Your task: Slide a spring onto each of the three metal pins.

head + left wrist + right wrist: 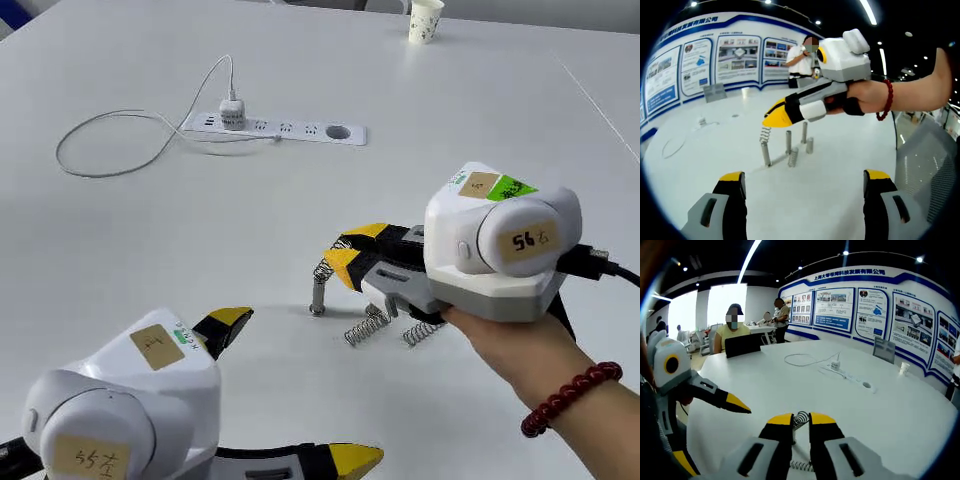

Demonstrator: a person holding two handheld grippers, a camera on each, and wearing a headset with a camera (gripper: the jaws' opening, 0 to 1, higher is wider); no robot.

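left gripper [298,388] near side of pin [318,298], jaws wide apart, empty | loose springs [366,327] flat just right of pin | right gripper [800,420] pinching spring [322,270] at pin's top (looks tilted) | next: line coil with pin, lower gently, then release | power strip [290,129] far beyond pin

Bench: white table [150,250], top matte and plain. Far side from me: white power strip [285,129] lying flat, white charger [232,113] plugged into it, its white cable [231,78] looped loosely on the top to the left. Paper cup [425,20] upright near the far edge. Nearer me: three metal pins [788,141] standing upright, close together. Two loose springs [365,328] lie on their sides just beside them. Dark panel [742,345] at one edge, possibly a laptop.
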